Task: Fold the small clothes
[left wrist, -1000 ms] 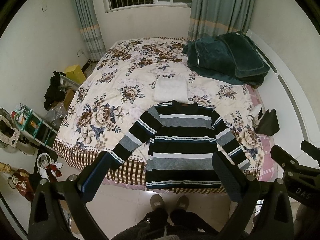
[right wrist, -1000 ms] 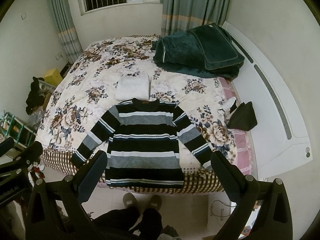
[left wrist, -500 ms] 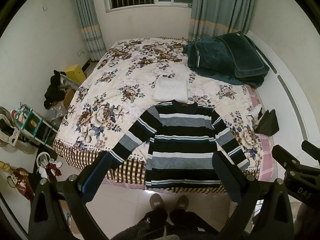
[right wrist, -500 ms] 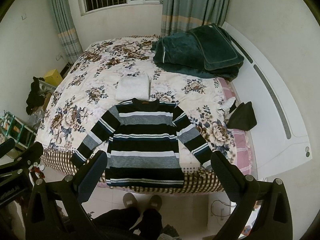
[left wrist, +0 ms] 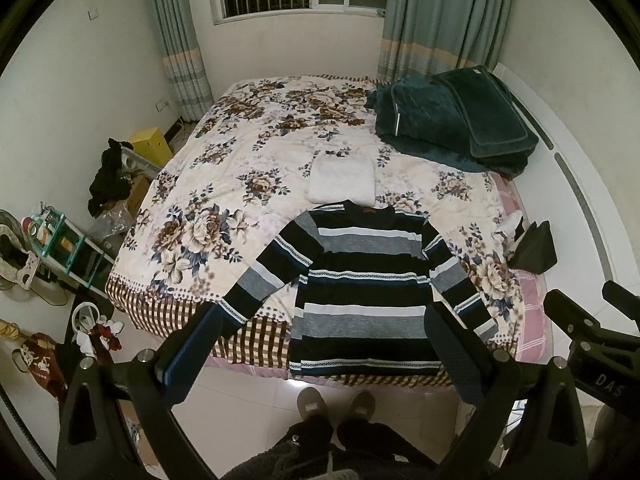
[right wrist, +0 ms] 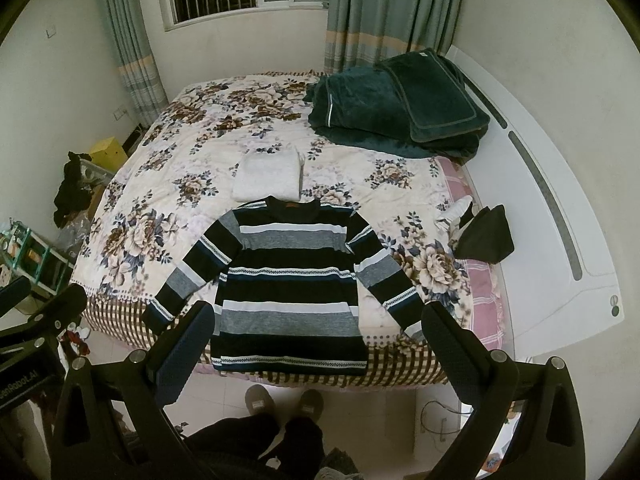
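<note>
Striped sweater laid out flat, both grippers held above it with nothing in them.

The striped sweater (left wrist: pixel 362 288) lies face up at the near edge of the floral bedspread (left wrist: pixel 224 184), sleeves spread, hem hanging just over the side. The left gripper (left wrist: pixel 324 344) and right gripper (right wrist: pixel 316 340) hover well clear of it, jaws wide apart. A folded white garment (right wrist: pixel 268 176) sits just beyond the collar (a dark green blanket (right wrist: pixel 396 104) farther back). The person's slippers (left wrist: pixel 336 400) show below.
</note>
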Demonstrator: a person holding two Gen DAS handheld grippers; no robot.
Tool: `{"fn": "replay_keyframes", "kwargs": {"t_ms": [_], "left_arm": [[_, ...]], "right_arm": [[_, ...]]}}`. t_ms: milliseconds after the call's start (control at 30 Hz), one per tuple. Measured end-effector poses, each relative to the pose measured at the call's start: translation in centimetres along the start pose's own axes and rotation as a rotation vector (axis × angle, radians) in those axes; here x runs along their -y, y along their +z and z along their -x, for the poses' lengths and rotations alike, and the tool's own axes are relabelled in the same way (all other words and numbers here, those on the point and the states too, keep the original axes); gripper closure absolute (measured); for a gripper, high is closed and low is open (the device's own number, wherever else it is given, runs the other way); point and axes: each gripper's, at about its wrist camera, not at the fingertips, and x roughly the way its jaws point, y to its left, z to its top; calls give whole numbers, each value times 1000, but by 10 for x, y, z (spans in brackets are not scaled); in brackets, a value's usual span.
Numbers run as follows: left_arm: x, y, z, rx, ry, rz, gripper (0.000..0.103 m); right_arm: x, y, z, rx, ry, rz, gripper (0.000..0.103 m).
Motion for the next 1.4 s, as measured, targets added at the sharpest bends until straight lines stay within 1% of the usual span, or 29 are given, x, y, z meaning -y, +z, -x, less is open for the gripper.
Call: {"fn": "replay_keyframes", "kwargs": {"t_ms": [67,100,267,333,367,433,467,500,533,633,667,700,733,767,800,833,867,900,933,967,1000,1067,1100,1133,1200,1233,1333,1367,1400], "left_arm": [[12,9,3,3,0,0,0],[6,5,3,1,-1,0,0],[17,15,3,-3,-5,-2,0],[16,14,3,1,-5,1,0],[10,8,3,1,-4,3,0],[15,11,2,1,-5,-1,0],[14,10,10,1,-5,1,0],[19,13,9,-2,-6,1,0],[16,12,9,-2,-6,2,0],[29,23,8,-7,-4,4,0],[21,18,9,-4,-6,4,0],[29,28,1,13,8,6,0],[24,29,-2,20,7,7,0],[26,36,-10,62,17,10,0],[18,35,-16,64,18,11,0],[18,39,-31,102,50,13,0],[16,40,-41,122,67,13,0],[16,43,-55,150,82,4,0],[23,50,-77,161,113,-16,0],[16,43,-84,163,117,-19,0],[21,49,-107,164,122,-33,0],[21,48,-135,150,140,-39,0],[23,48,-153,134,143,-40,0],[30,52,-181,93,150,-37,0],[25,40,-214,42,154,-24,0],[31,40,-234,13,162,-20,0],[29,18,-279,-51,201,-26,0],[25,10,-289,-69,215,-31,0],[33,2,-318,-113,241,-46,0]], "right_arm": [[1,0,-1,-1,0,0,0],[2,0,-2,0,0,-1,0],[1,-2,-4,-2,0,-2,0],[3,-2,-7,1,-1,0,0],[1,-3,-6,0,-1,0,0],[2,-4,-8,2,0,-3,0],[1,-3,-8,2,0,-3,0],[-5,9,2,1,2,-2,0],[-5,9,1,1,2,-1,0],[-6,10,0,-2,6,-7,0],[-8,11,1,-4,12,-21,0],[-8,13,-2,-4,15,-33,0],[-8,16,-5,-3,24,-52,0],[-6,18,-10,-4,24,-68,0],[-3,21,-17,-6,21,-84,0],[4,24,-29,-12,13,-108,0],[10,25,-45,-22,1,-134,0],[19,25,-60,-46,-22,-172,0],[31,23,-82,-72,-33,-205,0],[44,21,-105,-99,-44,-245,0],[58,16,-126,-123,-59,-283,0],[92,3,-167,-193,-99,-382,0],[111,-5,-187,-225,-111,-433,0],[132,-15,-207,-256,-119,-484,0],[176,-41,-248,-310,-128,-583,0],[201,-54,-270,-337,-139,-637,0],[278,-102,-336,-398,-173,-773,0],[303,-119,-365,-414,-158,-828,0],[327,-137,-393,-431,-149,-877,0]]}}
